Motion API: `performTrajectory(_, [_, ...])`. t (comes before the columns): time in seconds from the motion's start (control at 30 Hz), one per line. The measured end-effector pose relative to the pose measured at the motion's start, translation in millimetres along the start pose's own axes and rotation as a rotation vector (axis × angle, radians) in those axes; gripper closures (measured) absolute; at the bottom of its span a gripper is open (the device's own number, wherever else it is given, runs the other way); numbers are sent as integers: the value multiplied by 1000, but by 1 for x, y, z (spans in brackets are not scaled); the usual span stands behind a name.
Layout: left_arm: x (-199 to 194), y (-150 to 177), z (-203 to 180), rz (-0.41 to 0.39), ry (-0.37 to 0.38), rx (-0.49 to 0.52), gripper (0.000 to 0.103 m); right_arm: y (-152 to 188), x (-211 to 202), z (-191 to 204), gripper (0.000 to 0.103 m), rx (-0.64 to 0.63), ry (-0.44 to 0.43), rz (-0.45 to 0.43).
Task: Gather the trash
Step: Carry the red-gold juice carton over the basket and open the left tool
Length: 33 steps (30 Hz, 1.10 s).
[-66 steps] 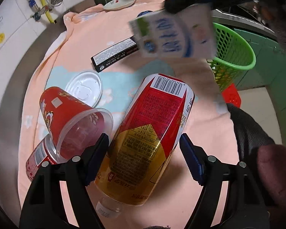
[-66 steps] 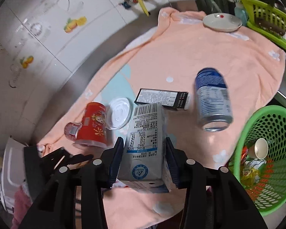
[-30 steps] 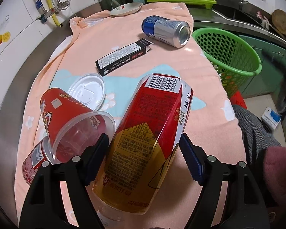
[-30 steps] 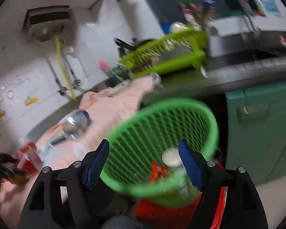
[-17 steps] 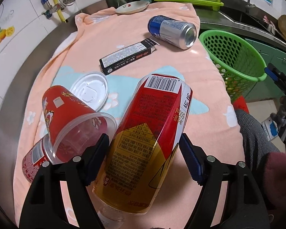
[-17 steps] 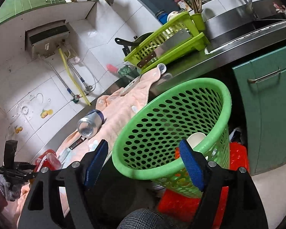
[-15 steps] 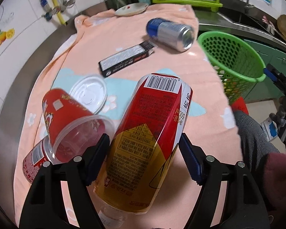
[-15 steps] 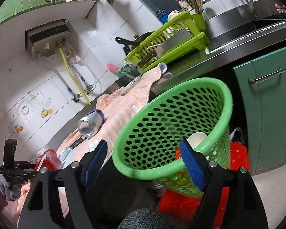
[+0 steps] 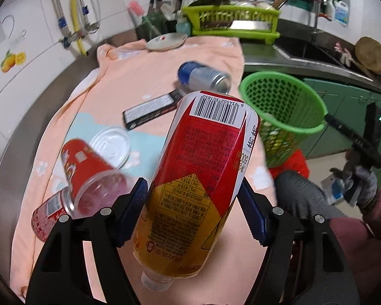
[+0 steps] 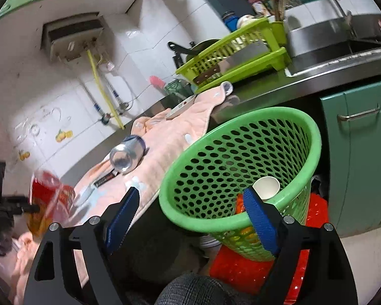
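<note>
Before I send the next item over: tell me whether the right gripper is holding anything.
No: in the right wrist view the right gripper stands open with nothing between its pads, just in front of the green basket.

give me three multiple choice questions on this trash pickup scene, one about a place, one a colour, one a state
1. Where does the blue and silver can lie?
A. on the peach towel
B. inside the basket
C. in the sink

2. What colour is the perforated basket beside the counter?
A. red
B. green
C. white

3. What is the left hand-held gripper doing?
A. standing open and empty
B. clamping the red and gold bottle
C. clamping a paper cup

Answers:
1. A, the can rests on its side on the towel, past the black box.
2. B, its rim and wall are bright green.
3. B, both blue pads press the sides of the bottle.
</note>
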State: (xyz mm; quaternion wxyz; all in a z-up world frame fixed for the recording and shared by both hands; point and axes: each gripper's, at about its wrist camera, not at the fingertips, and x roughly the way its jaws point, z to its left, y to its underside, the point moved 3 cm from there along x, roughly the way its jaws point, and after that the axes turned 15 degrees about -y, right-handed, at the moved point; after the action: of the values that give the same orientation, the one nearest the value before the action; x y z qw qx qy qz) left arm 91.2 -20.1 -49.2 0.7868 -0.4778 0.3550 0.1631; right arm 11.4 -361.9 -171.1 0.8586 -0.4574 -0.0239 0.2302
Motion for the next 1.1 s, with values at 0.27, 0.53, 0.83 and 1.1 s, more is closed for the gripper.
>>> performTrajectory(0.27, [-2,-17,-30,-36,83,12,33,13,9,15,19,-57,-10,41])
performTrajectory(0.53, [-6,-41,-62,-85,144,41,33,14,5,3,19,-5,2,39])
performTrajectory(0.83, [9,-89,-112,-79,237,66,33,18,4,5,18,-35,1,40])
performTrajectory(1.1, [40,-150,-182,-92,294,95,33,25,-20,-29,18,152,-31,-71])
